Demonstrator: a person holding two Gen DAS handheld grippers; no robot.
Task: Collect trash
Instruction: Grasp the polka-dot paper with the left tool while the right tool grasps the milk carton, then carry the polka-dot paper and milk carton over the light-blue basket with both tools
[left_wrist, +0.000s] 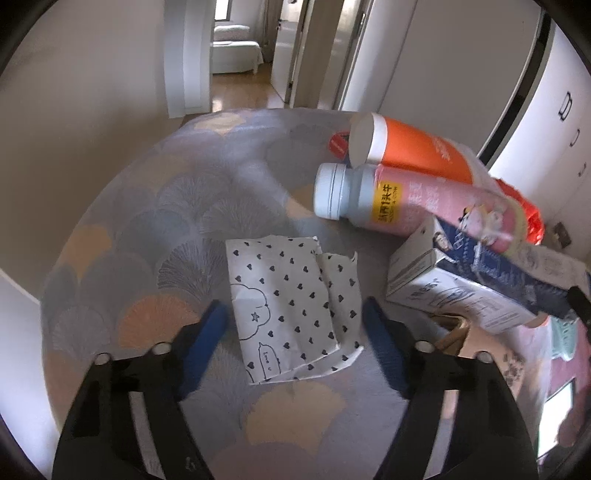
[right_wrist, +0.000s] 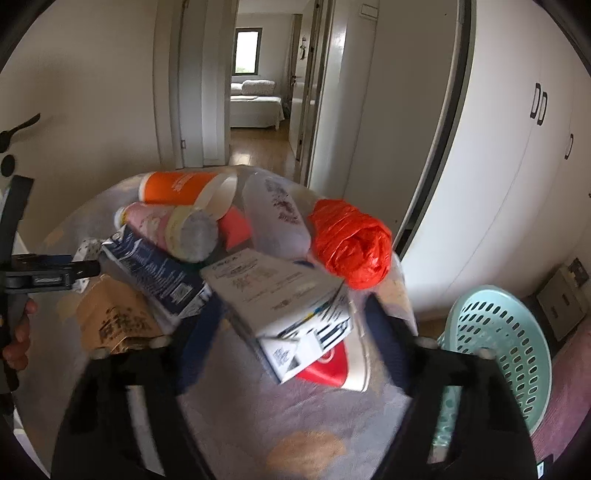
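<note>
White heart-print paper wrapper (left_wrist: 291, 306), torn, creased.

On the desk (left_wrist: 155, 206), the torn paper wrapper (left_wrist: 291, 306) lies at the left wrist frame's centre; right of it the milk carton (left_wrist: 461, 291), with two bottles (left_wrist: 406, 199) piled above.

A home: hallway, wardrobe doors (right_wrist: 517, 155), and a bed (right_wrist: 255, 103) beyond.
</note>
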